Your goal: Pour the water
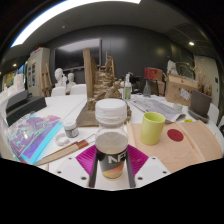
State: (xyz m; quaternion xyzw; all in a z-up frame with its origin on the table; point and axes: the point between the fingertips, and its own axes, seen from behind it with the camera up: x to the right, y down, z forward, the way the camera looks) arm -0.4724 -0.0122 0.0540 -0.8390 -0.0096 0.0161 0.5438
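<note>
claw (111,165) clamped on a clear glass jar (111,135) with white lid, lower centre of frame, both pink pads (88,157) against its lower body. jar holds brownish liquid low down. judged: rigid, smooth, likely slippery and breakable; grip low on the body seems sound. yellow-green cup (152,127) stands right of jar on the surface (190,145), probable pour target.

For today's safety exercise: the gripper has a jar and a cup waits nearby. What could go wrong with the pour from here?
The jar sits between the pink pads; a weak grip could let it slip when tilted. The green cup is narrow, so water may miss it. Spills would reach the wooden board.
</note>
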